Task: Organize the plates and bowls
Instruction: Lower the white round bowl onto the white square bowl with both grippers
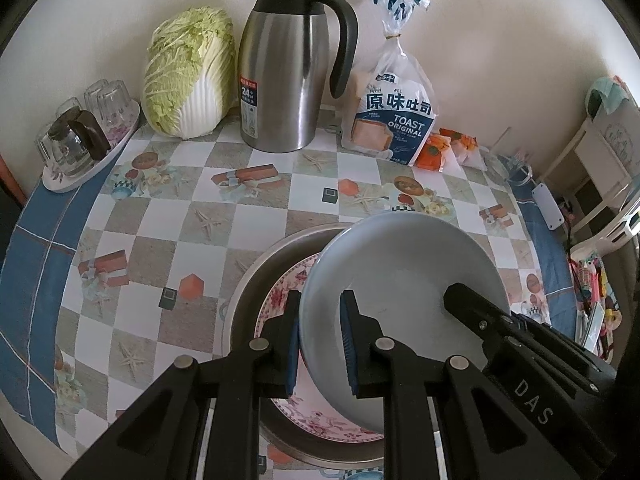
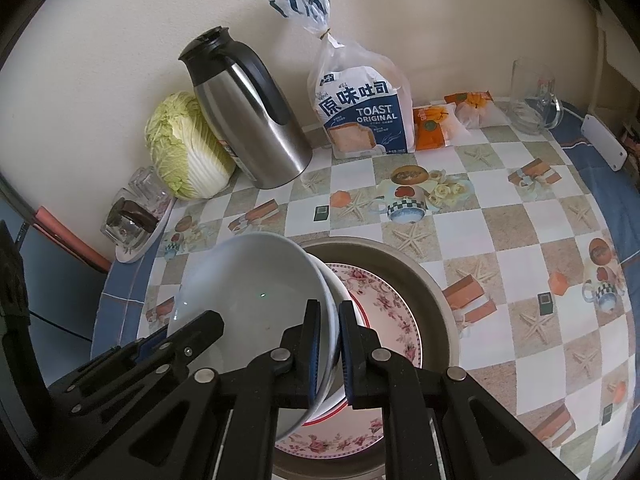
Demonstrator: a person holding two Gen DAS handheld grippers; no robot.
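We pinch the plain white ceramic bowl (image 1: 404, 276) with both grippers, left gripper (image 1: 319, 336) and right gripper (image 2: 329, 344) each clamped on opposite rims, above the floral plate (image 2: 384, 304).

Left gripper (image 1: 319, 344) fingers clamp white bowl (image 1: 404, 280) rim above floral plate (image 1: 280, 300).

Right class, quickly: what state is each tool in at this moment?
Left tool: closed on the left rim of the white bowl.
Right tool: closed on the right rim of the same bowl, held tilted over the floral plate.

Glossy white bowl (image 1: 400, 276), brushed-metal jug (image 1: 284, 80), matt metal basin (image 2: 424, 280)
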